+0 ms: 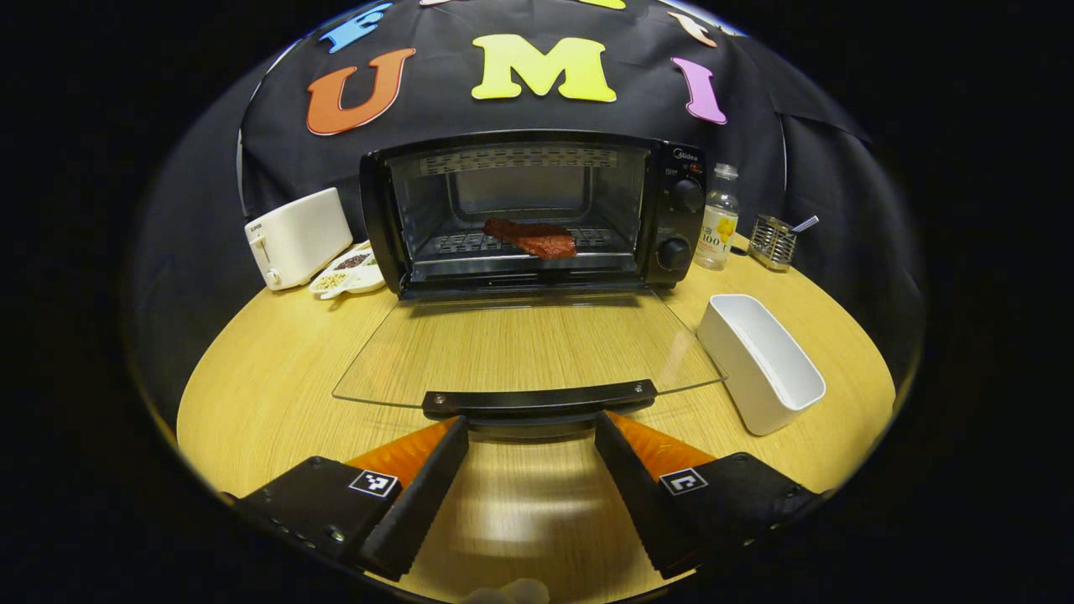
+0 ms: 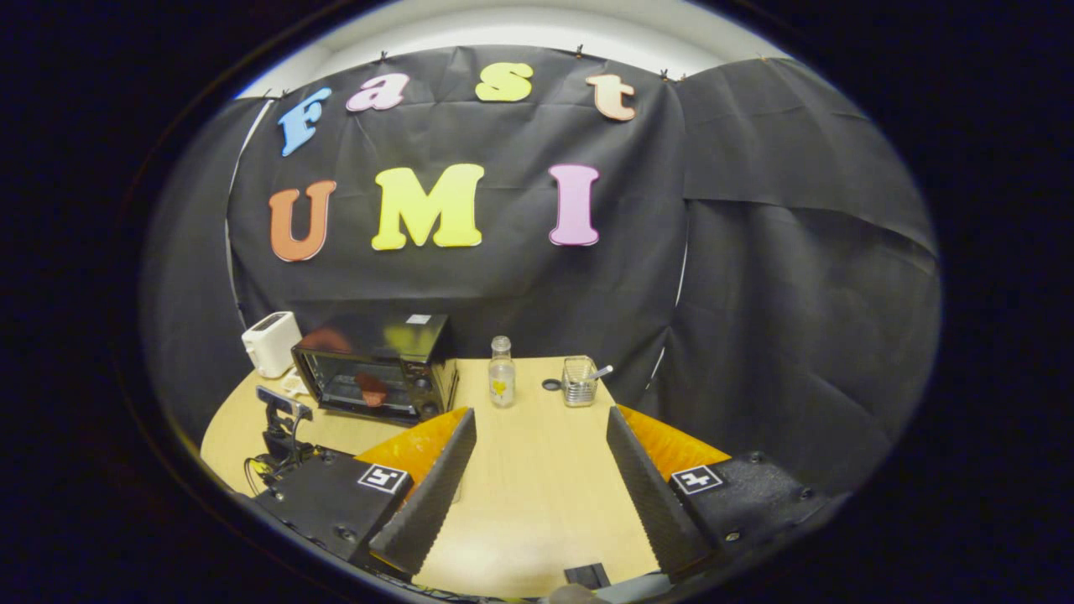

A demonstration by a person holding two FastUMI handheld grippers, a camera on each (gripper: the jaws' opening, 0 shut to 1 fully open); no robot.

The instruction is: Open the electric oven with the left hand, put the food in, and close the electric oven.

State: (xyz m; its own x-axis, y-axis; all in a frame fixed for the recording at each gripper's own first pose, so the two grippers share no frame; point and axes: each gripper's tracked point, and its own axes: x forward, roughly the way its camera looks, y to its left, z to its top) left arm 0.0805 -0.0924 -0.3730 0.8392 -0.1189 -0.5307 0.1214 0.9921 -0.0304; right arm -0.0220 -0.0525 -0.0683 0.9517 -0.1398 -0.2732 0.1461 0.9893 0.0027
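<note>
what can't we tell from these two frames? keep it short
- Left gripper, left gripper view: fingertips sit beside the door handle; whether they touch it is unclear, the bar hides the contact.
- Oven dial settings: too small in both views.
- White container: inside looks empty; its far outer side is hidden by its own wall.
- Food, right gripper view: too small to identify.
- Bottle label: too small.

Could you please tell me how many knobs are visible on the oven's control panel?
2: an upper knob and a lower knob, stacked on the oven's right panel.
</note>
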